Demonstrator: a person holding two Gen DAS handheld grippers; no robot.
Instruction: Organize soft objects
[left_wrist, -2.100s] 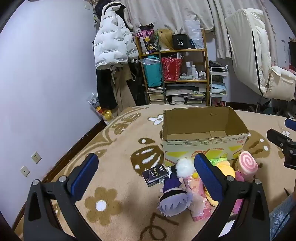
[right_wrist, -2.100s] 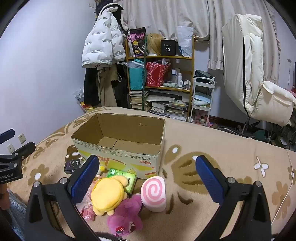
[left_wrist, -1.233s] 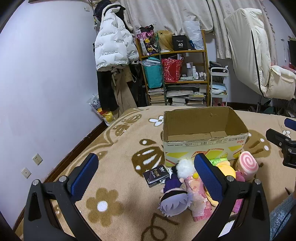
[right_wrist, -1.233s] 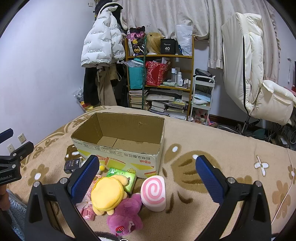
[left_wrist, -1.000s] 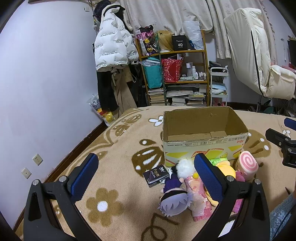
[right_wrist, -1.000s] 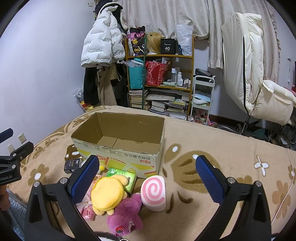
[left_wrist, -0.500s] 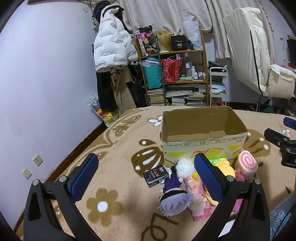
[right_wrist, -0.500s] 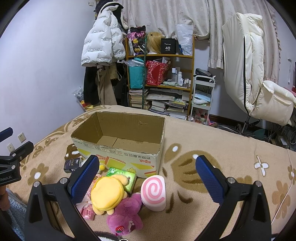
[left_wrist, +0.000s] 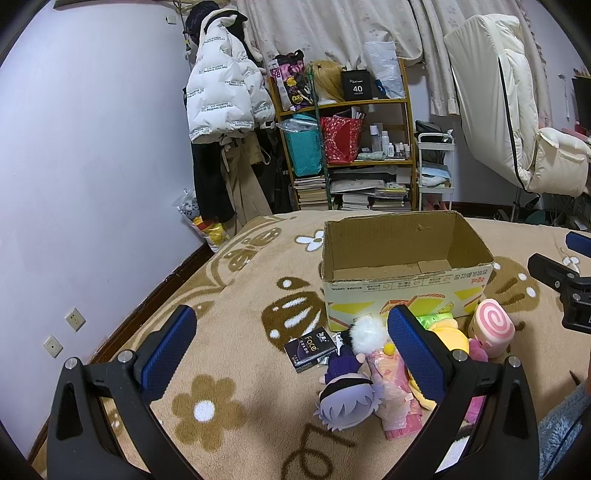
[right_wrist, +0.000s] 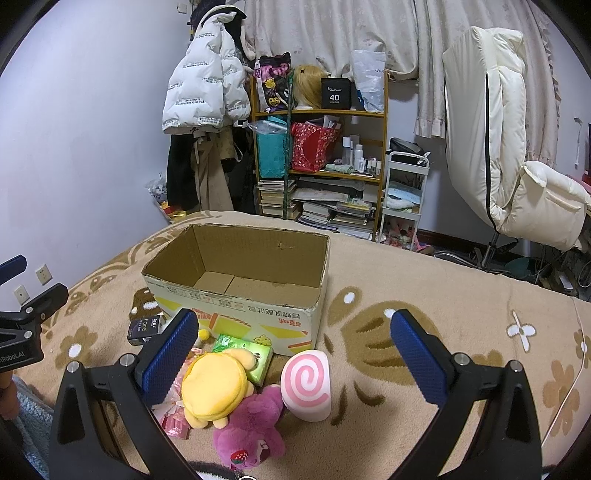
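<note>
Two wide claws (left_wrist: 291, 339) (right_wrist: 295, 347) before cardboard box (right_wrist: 236, 295), black "Face" pack (left_wrist: 310, 348) beside.

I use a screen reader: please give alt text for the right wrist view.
An empty cardboard box sits open on a beige blanket; plush toys lie piled before it, between the open right gripper fingers.

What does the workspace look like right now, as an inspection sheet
Surface: beige flower-pattern blanket.
Job's things: empty cardboard box; in front of it yellow plush, magenta bear, pink swirl roll, grey-haired doll.
Clutter: green packet, black Face box, pink wrapper.
Grippers: left gripper open, empty; right gripper open, empty.
Cables: thin cord at right edge.
Surroundings: shelf, white jacket, cream chair.
</note>
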